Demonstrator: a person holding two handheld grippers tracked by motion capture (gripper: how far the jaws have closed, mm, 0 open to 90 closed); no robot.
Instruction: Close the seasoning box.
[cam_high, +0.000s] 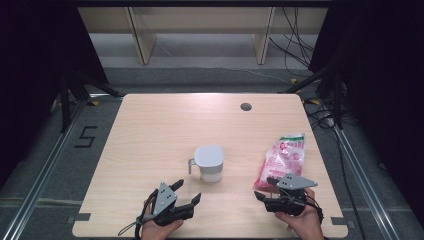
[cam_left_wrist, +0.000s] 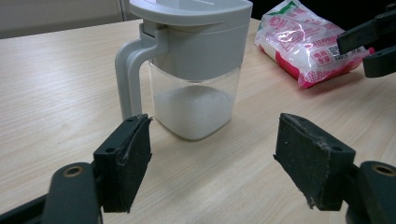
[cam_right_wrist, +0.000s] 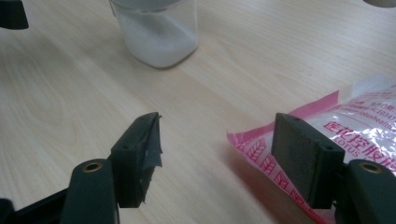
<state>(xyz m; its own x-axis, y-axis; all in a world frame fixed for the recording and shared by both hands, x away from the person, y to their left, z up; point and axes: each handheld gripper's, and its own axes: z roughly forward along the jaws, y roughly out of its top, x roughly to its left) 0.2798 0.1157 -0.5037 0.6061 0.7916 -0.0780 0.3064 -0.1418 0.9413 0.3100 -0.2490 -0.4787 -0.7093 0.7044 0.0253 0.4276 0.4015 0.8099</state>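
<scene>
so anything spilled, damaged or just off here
No spill: the jug stands upright, lid shut, and the pink bag looks sealed. One flaw: the black pad on the right tongs is frayed at its edge.

In the right gripper view the jug (cam_right_wrist: 156, 30) loses its lid and handle past the top edge. The pink bag (cam_right_wrist: 345, 135) runs off the right side, one corner behind a jaw. Its print (cam_high: 286, 148) is too small to read from above.
</scene>
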